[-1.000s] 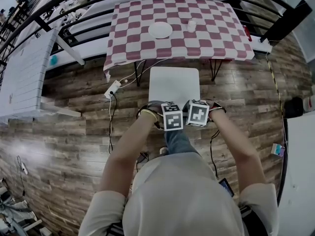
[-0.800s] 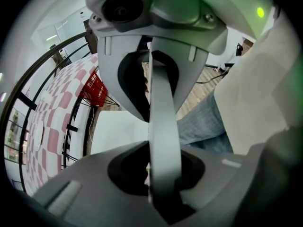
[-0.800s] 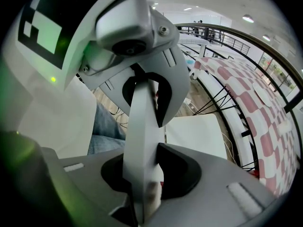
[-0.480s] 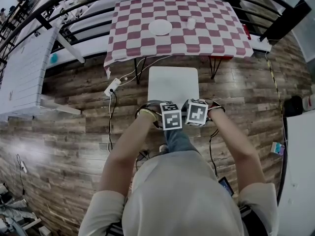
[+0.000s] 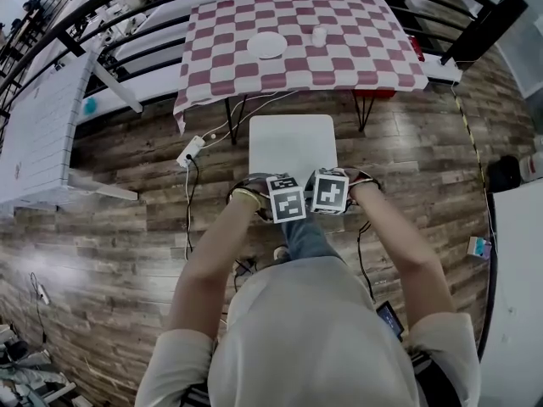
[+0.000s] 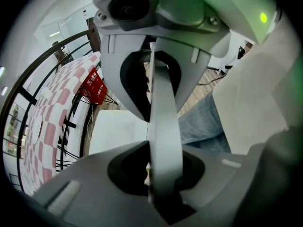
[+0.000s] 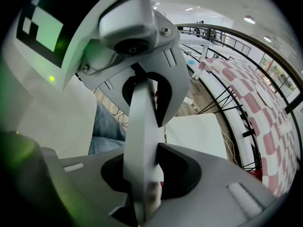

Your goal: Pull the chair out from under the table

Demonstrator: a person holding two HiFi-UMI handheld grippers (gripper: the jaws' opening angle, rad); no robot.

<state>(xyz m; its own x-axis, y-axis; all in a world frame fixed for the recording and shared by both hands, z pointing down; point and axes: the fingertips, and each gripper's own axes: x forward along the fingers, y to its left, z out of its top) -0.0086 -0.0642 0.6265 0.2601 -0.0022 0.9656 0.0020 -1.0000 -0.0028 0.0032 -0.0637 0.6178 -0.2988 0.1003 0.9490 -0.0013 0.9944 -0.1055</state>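
The white chair (image 5: 288, 147) stands on the wood floor just in front of the table with the red-and-white checked cloth (image 5: 356, 58). Its seat lies clear of the table's front edge. My left gripper (image 5: 285, 203) and right gripper (image 5: 331, 193) sit side by side at the near end of the seat, each shut on the top edge of the chair back. In the left gripper view the pale chair back (image 6: 163, 141) runs between the jaws, with the seat (image 6: 118, 131) beyond. The right gripper view shows the same chair back (image 7: 142, 141) and seat (image 7: 196, 134).
A white plate (image 5: 270, 45) and a cup (image 5: 319, 36) stand on the cloth. A power strip (image 5: 191, 151) with cables lies on the floor left of the chair. A white table (image 5: 42, 125) is at the left, black railing behind. My jeans-clad leg (image 5: 305, 240) is just behind the chair back.
Both grippers have drawn the chair back toward me. The gap between the seat and the table's front edge has grown a little.
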